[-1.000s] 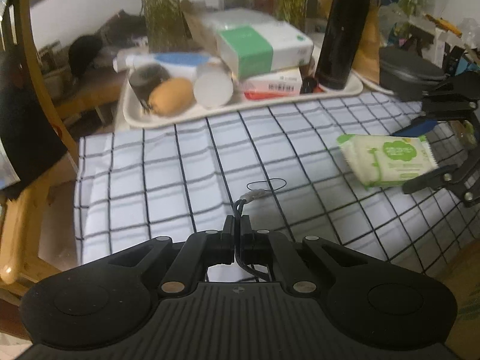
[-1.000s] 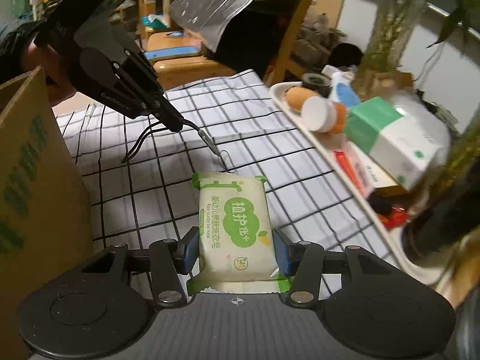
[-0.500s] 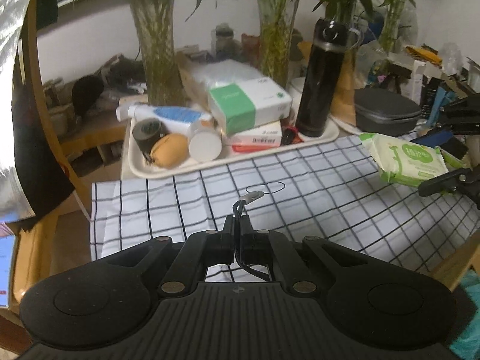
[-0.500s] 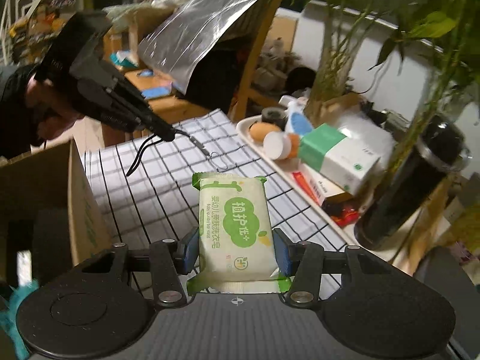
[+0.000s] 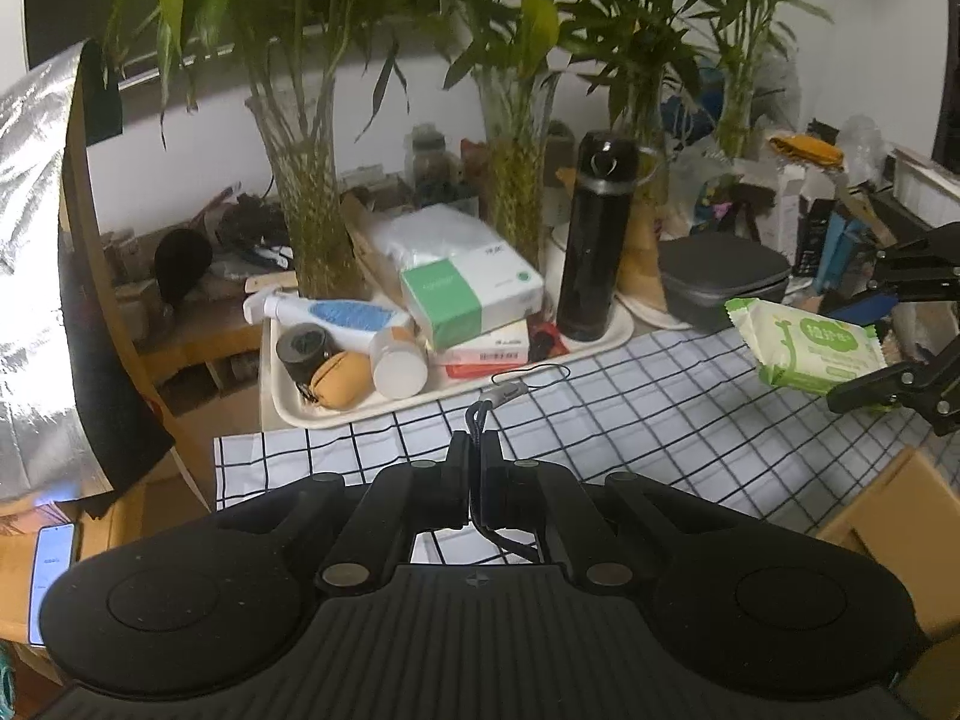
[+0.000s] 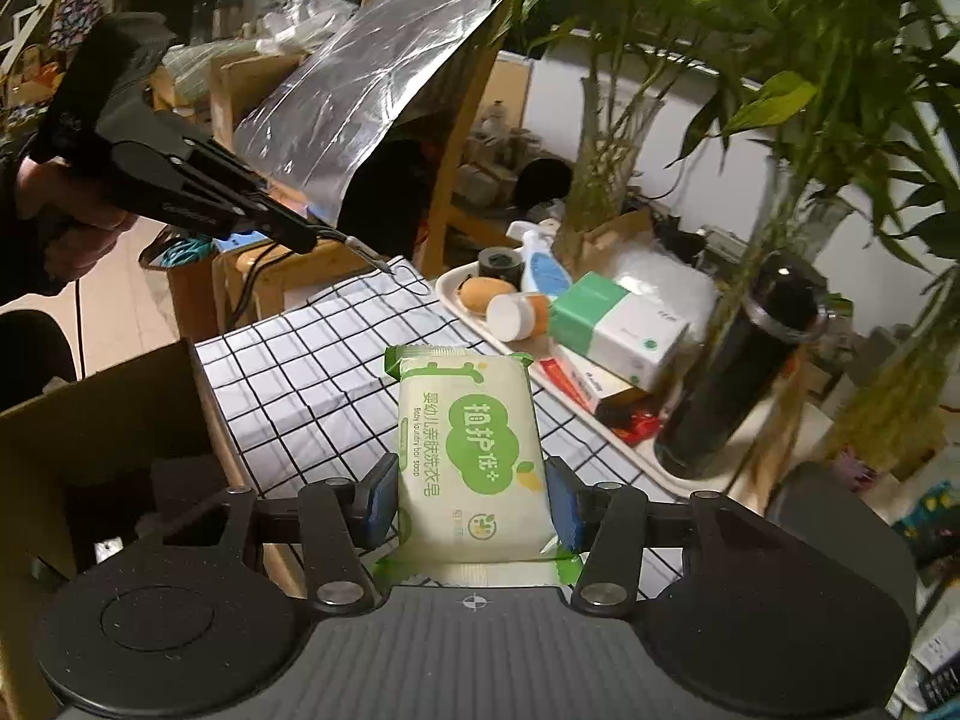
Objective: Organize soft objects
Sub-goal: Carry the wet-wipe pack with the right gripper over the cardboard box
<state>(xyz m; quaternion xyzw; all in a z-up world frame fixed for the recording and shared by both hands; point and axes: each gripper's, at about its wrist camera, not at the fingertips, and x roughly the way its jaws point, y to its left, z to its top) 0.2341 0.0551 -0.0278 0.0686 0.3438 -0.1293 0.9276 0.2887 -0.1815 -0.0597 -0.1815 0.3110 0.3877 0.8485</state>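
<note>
Black-and-white checked cloth (image 5: 648,420) over the tabletop, its far edge met by a cream oblong tray (image 5: 288,402) carrying a green-and-white carton (image 5: 474,294), a tall black flask (image 5: 591,240) and a white spray bottle (image 5: 336,315), with bamboo stems in glass vases (image 5: 312,228) behind and an open brown cardboard box (image 6: 90,444) at the cloth's near edge. Right gripper (image 6: 471,507): blue pads pressed against both long sides of a soft green-and-white wrapped laundry soap packet (image 6: 471,450), held in the air above the cloth beside the box. Left gripper (image 5: 474,456): fingers closed together on a thin black cord with a grey metal end and small wire loop (image 5: 510,387), raised above the cloth near the tray.
</note>
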